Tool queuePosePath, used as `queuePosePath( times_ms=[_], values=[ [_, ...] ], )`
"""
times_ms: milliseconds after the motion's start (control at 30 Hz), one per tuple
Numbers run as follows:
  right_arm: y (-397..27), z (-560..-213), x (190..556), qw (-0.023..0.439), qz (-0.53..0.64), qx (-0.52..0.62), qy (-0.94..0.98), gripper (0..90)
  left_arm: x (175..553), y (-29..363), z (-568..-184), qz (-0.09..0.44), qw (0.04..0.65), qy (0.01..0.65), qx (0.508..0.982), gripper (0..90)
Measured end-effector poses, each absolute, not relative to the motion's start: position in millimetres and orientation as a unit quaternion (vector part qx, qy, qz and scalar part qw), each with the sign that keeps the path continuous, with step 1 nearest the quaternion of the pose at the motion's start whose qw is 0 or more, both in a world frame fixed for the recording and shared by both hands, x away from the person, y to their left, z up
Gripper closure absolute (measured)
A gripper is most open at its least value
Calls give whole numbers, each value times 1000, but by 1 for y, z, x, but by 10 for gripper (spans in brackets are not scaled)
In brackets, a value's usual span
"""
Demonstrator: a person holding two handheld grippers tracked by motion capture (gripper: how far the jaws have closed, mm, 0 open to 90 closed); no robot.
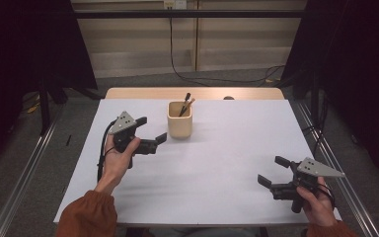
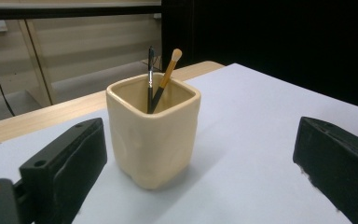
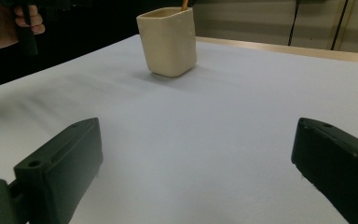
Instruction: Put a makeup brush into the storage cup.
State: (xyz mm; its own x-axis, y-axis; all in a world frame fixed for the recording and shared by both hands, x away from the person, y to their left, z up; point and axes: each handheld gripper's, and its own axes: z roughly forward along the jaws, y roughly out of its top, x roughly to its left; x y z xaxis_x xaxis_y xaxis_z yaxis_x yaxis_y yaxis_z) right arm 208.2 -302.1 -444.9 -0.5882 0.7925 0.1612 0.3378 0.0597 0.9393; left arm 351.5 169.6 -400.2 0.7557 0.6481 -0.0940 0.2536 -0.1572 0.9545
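Brushes, two of them (image 2: 161, 84), stand in the cream square cup (image 1: 179, 123) at the far middle of my white table (image 1: 217, 163), long axes steep, tips leaning up and away toward the far right. My left gripper (image 1: 150, 132) sits just beside the cup, jaws spread wide and empty. My right gripper (image 1: 271, 172) hovers well apart near the right corner, jaws likewise wide apart.

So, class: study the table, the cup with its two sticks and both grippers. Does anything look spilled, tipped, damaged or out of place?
Nothing stands out. The cream cup stands upright on the white table, with a black pen and a brush leaning inside it. The left gripper and right gripper are open and hold nothing.
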Motion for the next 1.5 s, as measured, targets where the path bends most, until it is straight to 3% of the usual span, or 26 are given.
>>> queuePosePath(
  times_ms=[700,1500],
  values=[
    [-301,-445,208,205,553,406,698,13,308,197,-412,162,588,316,727,22],
    [-301,-446,208,207,548,404,703,13,263,223,-433,171,561,340,736,26]
  ],
)
